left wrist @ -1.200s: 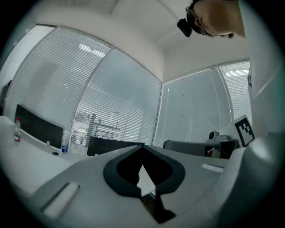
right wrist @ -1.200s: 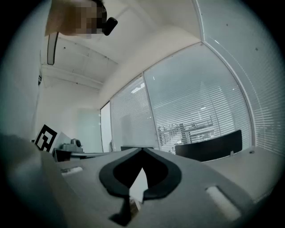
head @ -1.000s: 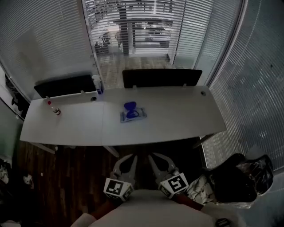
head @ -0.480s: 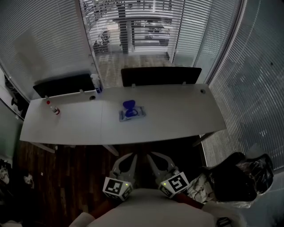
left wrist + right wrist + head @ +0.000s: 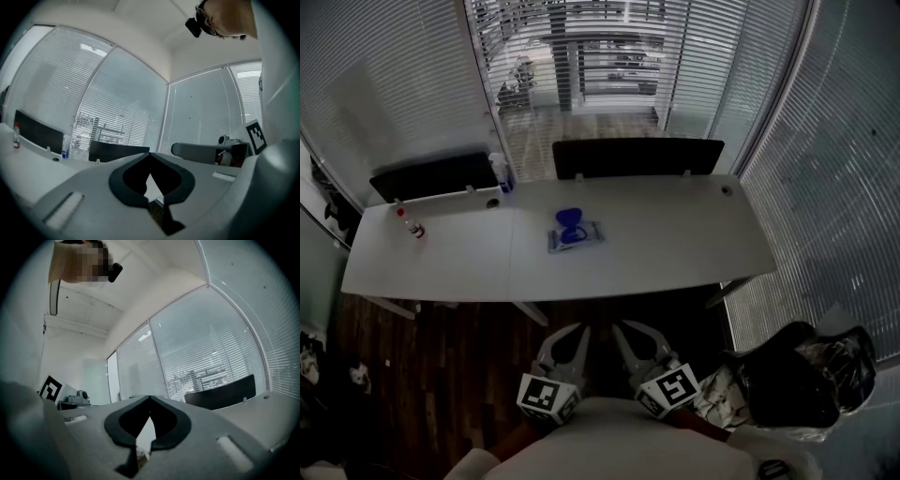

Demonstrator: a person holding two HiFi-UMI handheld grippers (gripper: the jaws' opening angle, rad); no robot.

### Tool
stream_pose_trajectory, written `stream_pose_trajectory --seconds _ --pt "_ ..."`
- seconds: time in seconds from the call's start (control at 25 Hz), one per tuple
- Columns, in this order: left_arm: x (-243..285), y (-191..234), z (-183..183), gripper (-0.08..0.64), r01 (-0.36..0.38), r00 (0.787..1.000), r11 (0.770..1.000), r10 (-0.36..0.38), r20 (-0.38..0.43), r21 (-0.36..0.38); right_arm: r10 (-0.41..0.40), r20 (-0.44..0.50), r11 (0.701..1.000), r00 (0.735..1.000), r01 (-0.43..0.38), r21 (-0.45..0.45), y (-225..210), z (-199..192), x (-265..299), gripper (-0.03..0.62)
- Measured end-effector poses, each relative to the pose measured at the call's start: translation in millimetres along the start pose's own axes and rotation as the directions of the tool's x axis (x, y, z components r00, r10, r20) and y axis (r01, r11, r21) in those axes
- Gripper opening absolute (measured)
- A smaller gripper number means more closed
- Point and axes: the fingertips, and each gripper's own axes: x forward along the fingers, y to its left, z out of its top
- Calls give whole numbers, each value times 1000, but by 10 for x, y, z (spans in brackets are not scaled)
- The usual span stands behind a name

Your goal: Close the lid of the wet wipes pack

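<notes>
The wet wipes pack (image 5: 575, 235) lies flat near the middle of the white table (image 5: 675, 244). Its blue lid (image 5: 571, 221) stands open at the pack's far side. Both grippers are held low against the person's body, well short of the table's near edge. My left gripper (image 5: 582, 331) is shut, its tips meeting with nothing between them (image 5: 150, 154). My right gripper (image 5: 617, 329) beside it is also shut and empty (image 5: 149, 398). The pack shows in neither gripper view.
A small red-capped bottle (image 5: 411, 226) stands at the table's left end and a spray bottle (image 5: 498, 172) at the back. Black divider screens (image 5: 637, 157) line the far edge. A black bag (image 5: 797, 380) sits at my right. Blinds cover the glass walls.
The table and pack have drifted slightly up and left in the head view. Both grippers stay where they were, shut.
</notes>
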Motion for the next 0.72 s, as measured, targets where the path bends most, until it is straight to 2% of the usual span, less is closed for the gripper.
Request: stream_pose_trajectory --seconds 0.48,0.72 --pt "108 -285 -207 3 0 1000 1000 0 4 1 -10 -3 1000 1000 10 7 -194 -95 -310 0" --pt "233 -221 -125 3 -11 1000 1000 11 -9 -11 -17 -9 1000 1000 17 10 -300 -96 -225 0"
